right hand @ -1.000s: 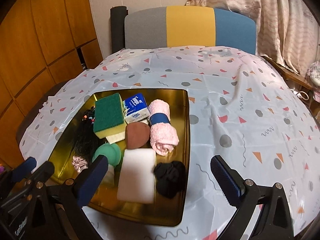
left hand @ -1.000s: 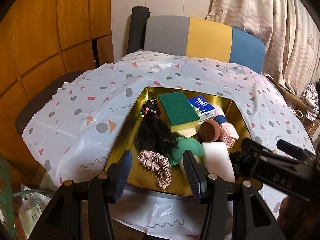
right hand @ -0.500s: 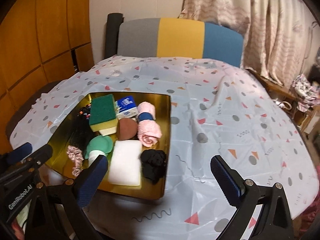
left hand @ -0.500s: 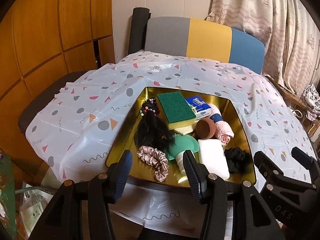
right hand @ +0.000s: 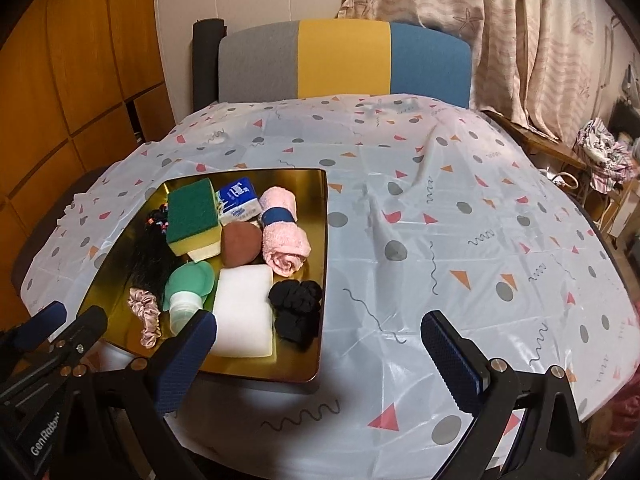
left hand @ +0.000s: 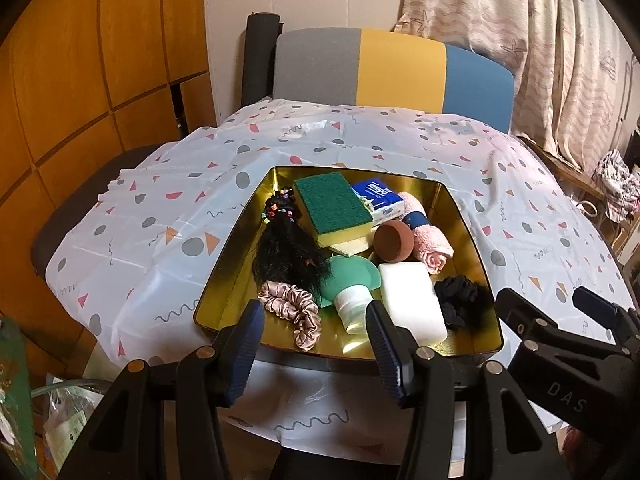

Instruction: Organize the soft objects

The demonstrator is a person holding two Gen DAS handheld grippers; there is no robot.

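Observation:
A gold tray (left hand: 468, 248) (right hand: 314, 216) on the patterned tablecloth holds soft things. In it lie a green-and-yellow sponge (left hand: 332, 206) (right hand: 192, 216), a tissue pack (left hand: 378, 198), a rolled pink towel (right hand: 282, 240), a brown puff (left hand: 394, 242), a white foam block (left hand: 412, 300) (right hand: 244, 312), a black scrunchie (left hand: 458, 304) (right hand: 296, 308), a pink satin scrunchie (left hand: 292, 312), a green bottle (left hand: 348, 292) and a black hairpiece (left hand: 288, 256). My left gripper (left hand: 316, 340) hangs open before the tray's near edge, holding nothing. My right gripper (right hand: 320, 348) stands wide open over the tray's near right corner, also holding nothing.
A grey, yellow and blue chair back (right hand: 344, 60) stands behind the table. Wooden panels (left hand: 80, 80) fill the left and curtains (right hand: 520, 40) the right. The tablecloth (right hand: 460, 220) right of the tray is bare. Bags lie on the floor at lower left (left hand: 60, 400).
Both grippers have drawn back from the tray, so more of the table shows. The right gripper has pulled away from the black scrunchie, which stays in the tray. Both stay open.

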